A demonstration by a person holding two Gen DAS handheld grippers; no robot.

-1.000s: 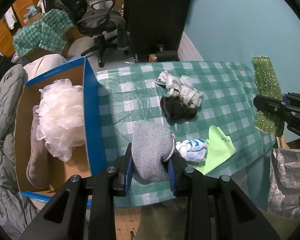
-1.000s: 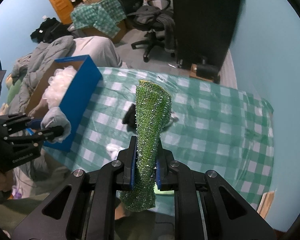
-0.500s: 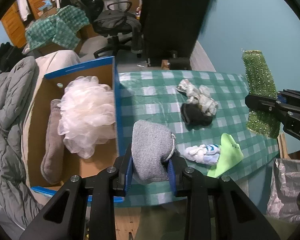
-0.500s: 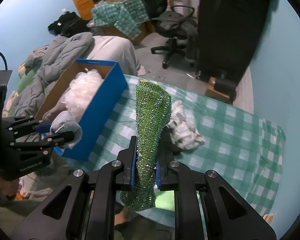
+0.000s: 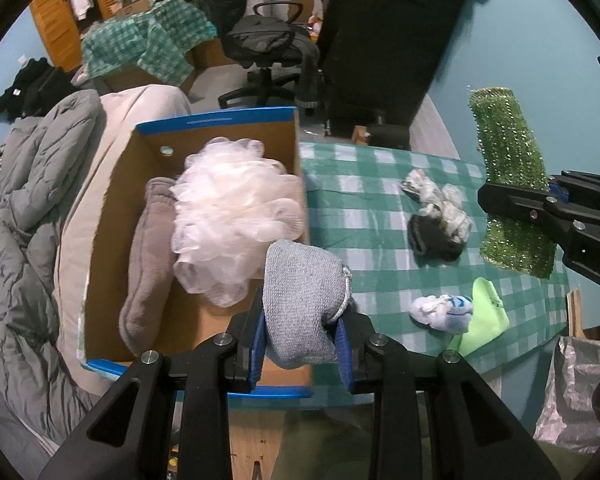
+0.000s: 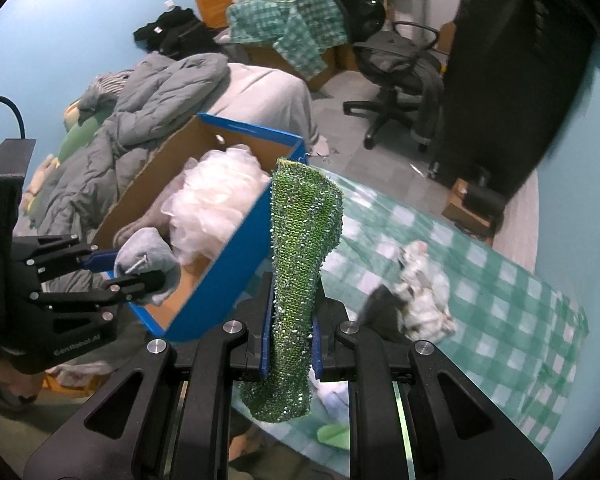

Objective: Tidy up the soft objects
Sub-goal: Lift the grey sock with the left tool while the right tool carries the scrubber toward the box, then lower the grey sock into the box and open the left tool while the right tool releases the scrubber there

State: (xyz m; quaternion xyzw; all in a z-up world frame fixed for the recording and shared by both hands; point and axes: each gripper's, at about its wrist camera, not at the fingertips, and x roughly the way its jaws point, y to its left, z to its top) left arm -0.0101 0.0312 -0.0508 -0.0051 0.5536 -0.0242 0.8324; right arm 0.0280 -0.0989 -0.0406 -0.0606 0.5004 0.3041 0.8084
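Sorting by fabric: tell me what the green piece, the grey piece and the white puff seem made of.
Green piece: glittery metallic mesh, probably a scouring cloth.
Grey piece: matte fine knit, likely a sock.
White puff: translucent gathered netting, apparently a plastic bath pouf.

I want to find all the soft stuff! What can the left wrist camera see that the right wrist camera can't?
Only the left wrist view shows the small white-and-blue bundle clearly, beside the lime cloth, plus the brown towel lying long in the box.

Only the right wrist view shows the left gripper from outside, shut on the grey sock.

Both show the blue box, the white pouf, the green sparkly cloth and the checked table.
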